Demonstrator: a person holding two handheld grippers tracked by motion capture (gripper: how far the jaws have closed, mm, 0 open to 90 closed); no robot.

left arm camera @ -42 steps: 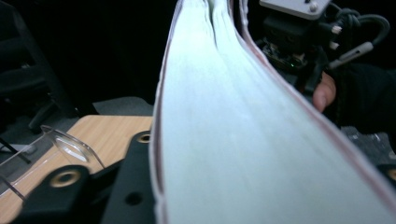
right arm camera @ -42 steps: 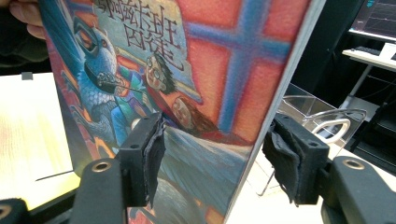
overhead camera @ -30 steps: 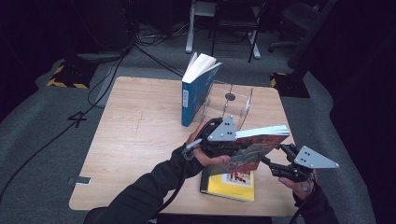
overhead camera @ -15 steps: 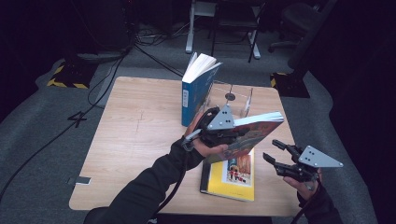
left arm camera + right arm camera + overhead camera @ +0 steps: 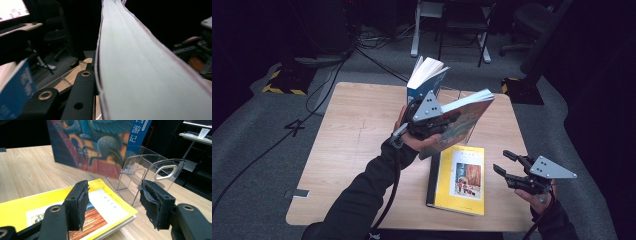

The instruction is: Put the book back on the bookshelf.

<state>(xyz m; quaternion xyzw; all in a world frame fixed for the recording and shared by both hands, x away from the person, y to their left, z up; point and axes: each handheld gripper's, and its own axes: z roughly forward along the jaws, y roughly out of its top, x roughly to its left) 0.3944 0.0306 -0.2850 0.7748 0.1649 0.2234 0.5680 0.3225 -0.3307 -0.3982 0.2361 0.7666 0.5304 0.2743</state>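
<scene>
Book, a glossy illustrated paperback, hangs tilted above the counter, clamped at its page edge by the left claw; the pale page block runs past that claw's black jaw. It looks mid-carry toward the clear plastic rack, where a blue book already leans. Next move, I judge: stand it upright and slide it in beside the blue one. The right claw hovers wide open, holding nothing, over a flat yellow book.
</scene>
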